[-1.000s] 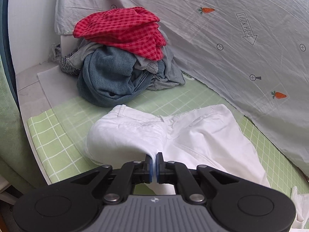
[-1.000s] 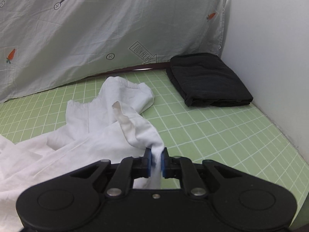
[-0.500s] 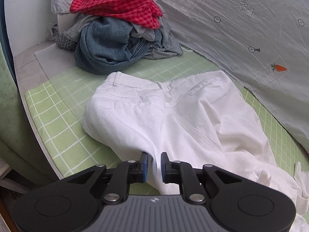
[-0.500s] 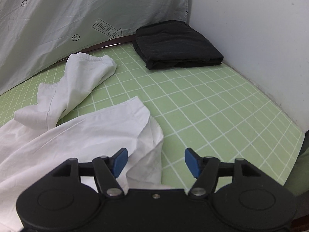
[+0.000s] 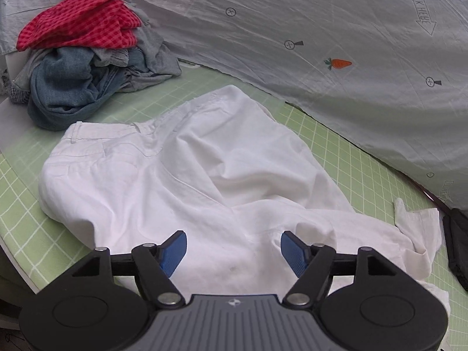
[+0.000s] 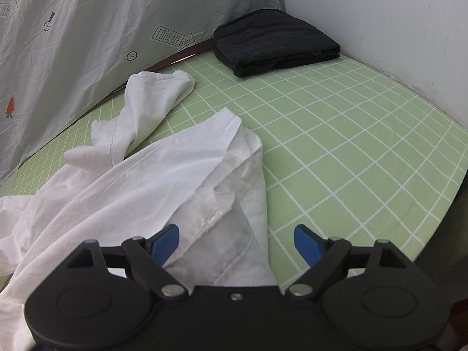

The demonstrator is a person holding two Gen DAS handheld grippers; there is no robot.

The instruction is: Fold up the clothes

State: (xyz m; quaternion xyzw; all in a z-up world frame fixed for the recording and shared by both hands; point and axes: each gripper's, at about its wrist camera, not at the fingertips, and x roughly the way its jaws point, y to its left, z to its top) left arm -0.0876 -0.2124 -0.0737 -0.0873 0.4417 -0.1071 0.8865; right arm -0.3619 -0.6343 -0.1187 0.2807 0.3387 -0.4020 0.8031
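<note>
Now both sets of jaws have just spread and pinch nothing: the left gripper (image 5: 233, 248) and right gripper (image 6: 237, 241) hover over the white trousers (image 5: 181, 181), laid flat on the green mat (image 6: 336, 134) (presumably for folding).

A grey printed sheet (image 5: 336, 23) (carrots, arrows) backs the green checked mat (image 6: 351, 146); white wall (image 6: 395, 20) right.

The white trousers (image 5: 181, 181) run out of frame; gripper bodies hide their near edge.
</note>
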